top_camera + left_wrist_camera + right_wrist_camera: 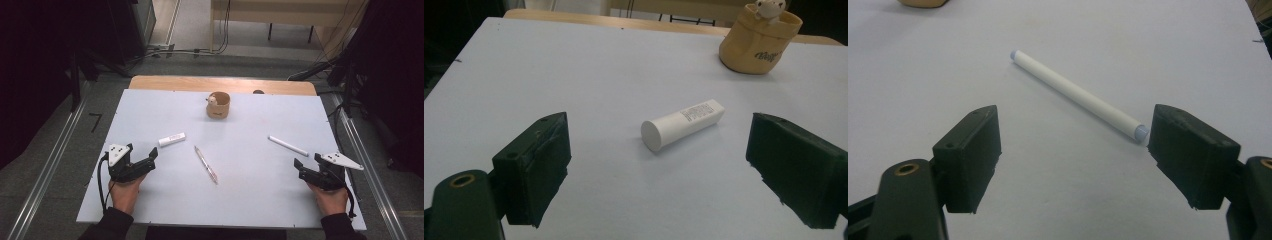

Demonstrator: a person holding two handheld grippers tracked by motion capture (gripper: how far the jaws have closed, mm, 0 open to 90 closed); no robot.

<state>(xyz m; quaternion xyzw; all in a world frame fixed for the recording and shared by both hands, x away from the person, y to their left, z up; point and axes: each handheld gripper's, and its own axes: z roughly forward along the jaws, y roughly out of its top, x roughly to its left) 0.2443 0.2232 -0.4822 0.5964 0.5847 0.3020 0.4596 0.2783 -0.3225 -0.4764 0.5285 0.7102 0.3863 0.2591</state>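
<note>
**Both claws apart, nothing held**

My left claw [659, 175] rests low on the white surface [250, 190], jaws apart, the white tube [683, 124] lying just ahead between them, untouched. My right claw [1073, 160] is spread too; the white marker [1075, 93] lies ahead, its near end perhaps just beside one jaw.

Two hand-held grippers, left gripper [141, 156] and right gripper [306, 163], both black, each topped by a pale grey three-cornered plate with dark screw dots. Black cables trail back. Blocky dark-green jaw pads, brass-ringed screw holes. Dark sleeves.
</note>
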